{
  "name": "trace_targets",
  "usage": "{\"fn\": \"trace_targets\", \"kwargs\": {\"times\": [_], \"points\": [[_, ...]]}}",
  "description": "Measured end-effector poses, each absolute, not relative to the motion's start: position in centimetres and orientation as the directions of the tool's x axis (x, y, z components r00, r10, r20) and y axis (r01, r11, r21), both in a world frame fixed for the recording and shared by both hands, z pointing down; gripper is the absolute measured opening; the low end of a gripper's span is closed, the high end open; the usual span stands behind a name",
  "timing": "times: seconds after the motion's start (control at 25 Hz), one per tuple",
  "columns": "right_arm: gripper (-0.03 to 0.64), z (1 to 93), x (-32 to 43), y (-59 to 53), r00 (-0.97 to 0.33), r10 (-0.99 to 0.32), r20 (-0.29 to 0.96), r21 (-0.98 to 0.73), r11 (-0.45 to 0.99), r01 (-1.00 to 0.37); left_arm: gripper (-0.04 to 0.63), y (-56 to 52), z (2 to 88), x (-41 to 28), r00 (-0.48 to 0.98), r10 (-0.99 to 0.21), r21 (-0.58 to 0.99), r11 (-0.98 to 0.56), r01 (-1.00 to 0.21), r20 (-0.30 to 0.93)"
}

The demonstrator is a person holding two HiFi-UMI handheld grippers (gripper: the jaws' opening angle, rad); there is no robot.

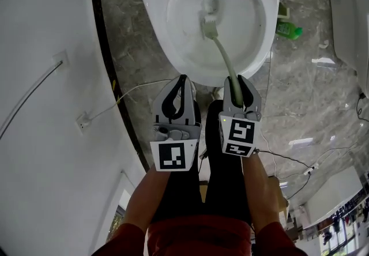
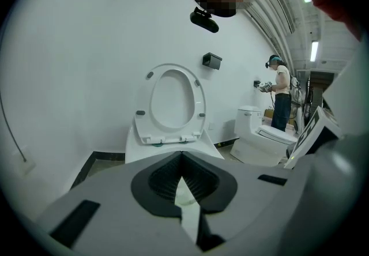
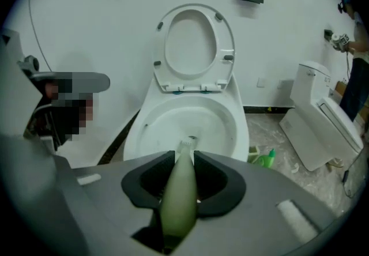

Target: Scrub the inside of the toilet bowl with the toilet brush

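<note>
The white toilet bowl [image 1: 159, 36] lies open ahead of me, its seat and lid raised [image 3: 196, 47]. A pale green toilet brush [image 1: 210, 24] has its head down inside the bowl near the drain. Its curved handle [image 1: 226, 59] runs back into my right gripper [image 1: 237, 80], which is shut on it. In the right gripper view the handle [image 3: 179, 191] fills the space between the jaws, and the bristle end [image 3: 185, 145] shows over the bowl [image 3: 138, 128]. My left gripper [image 1: 183, 79] hovers beside it at the bowl's front edge. It is shut on nothing [image 2: 182, 155] and faces the raised seat [image 2: 173, 102].
A green bottle [image 1: 286, 30] stands on the marble floor right of the toilet. A second toilet [image 3: 320, 122] sits further right, with a person [image 2: 281, 99] behind it. A white wall with a socket [image 1: 83, 121] and cord is close on the left. Cables [image 1: 288, 160] trail at my right.
</note>
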State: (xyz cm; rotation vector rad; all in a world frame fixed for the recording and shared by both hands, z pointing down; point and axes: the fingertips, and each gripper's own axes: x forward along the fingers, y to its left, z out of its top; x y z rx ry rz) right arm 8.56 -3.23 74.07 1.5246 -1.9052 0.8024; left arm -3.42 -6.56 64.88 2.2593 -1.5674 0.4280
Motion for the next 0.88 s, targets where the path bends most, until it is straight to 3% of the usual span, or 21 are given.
{"fn": "trace_targets", "kwargs": {"times": [0.28,0.52,0.68,0.88], "points": [[0.114,70.2,16.3,-3.2,-0.023,-0.707,0.707,0.078,0.110,-0.991,0.005,-6.5,65.0,-3.0,0.348,-0.829,0.131,-0.324,-0.937,0.439],[0.114,72.3,14.2,-3.6,-0.031,-0.705,0.708,0.158,0.201,-0.967,0.005,-6.2,65.5,-3.3,0.338,-0.827,0.142,-0.308,-0.941,0.450],[0.114,75.3,9.5,-3.8,-0.139,-0.652,0.745,0.031,0.242,-0.970,0.005,-5.9,65.6,-3.8,0.337,-0.824,0.137,-0.309,-0.941,0.455],[0.114,72.8,4.9,-5.3,-0.261,-0.671,0.694,-0.143,0.227,-0.963,0.005,-6.0,65.6,-5.3,0.313,-0.835,0.130,-0.285,-0.950,0.453]]}}
